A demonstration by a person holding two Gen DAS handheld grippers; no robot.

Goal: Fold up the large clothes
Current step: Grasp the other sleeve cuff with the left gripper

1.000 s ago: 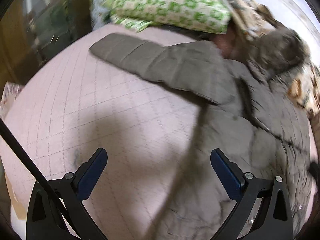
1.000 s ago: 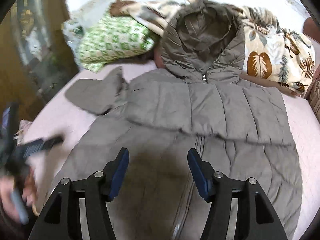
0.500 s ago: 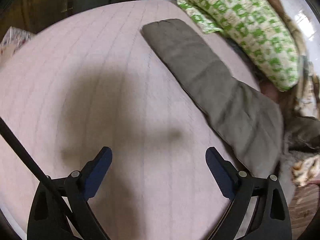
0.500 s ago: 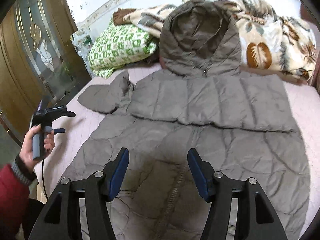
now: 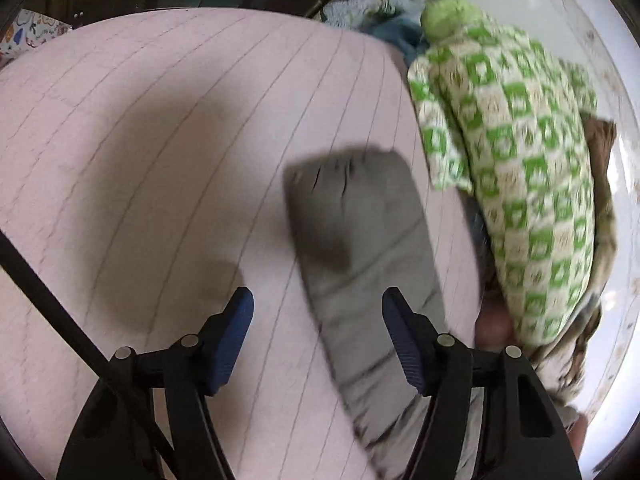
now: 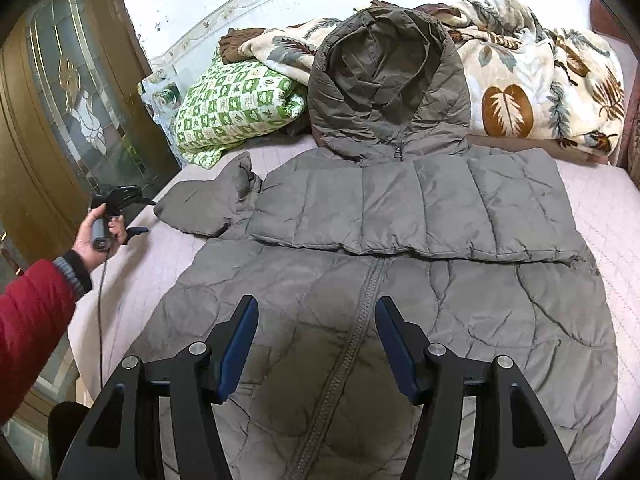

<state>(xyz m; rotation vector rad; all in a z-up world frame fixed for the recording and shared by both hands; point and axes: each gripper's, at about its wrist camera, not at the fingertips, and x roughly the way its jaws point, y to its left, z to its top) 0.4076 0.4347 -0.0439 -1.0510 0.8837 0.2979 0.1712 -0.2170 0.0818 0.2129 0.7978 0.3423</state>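
A big grey puffy coat (image 6: 400,280) lay flat on a pink quilted bed (image 6: 600,208), front side up. Its zipper (image 6: 348,344) ran down the middle. The hood (image 6: 384,80) lay at the far end, up against a leafy blanket (image 6: 540,80). One sleeve was folded across the chest (image 6: 420,208), from the right side over to the left. The other sleeve (image 5: 360,240) stuck out to the left, toward a green and white checked pillow (image 6: 232,108).

The right gripper (image 6: 316,344) hung over the near part of the coat, just above the zipper. Its blue pads (image 6: 240,344) stood apart, and nothing was between them. It was not holding anything.

On the left, a hand (image 6: 96,232) in a red sleeve (image 6: 32,320) held the left gripper (image 5: 318,336) near the end of the left sleeve. Seen from that gripper's own camera, the picture was blurry. The cuff end of the sleeve lay on the pink bed just beyond the pads. The jaws had just been closing, but they still stood apart. The edge of the sleeve ran in between them, and the pads did not press on it. The checked pillow lay to the right of the sleeve. A brown door with coloured glass (image 6: 80,120) stood at the far left.
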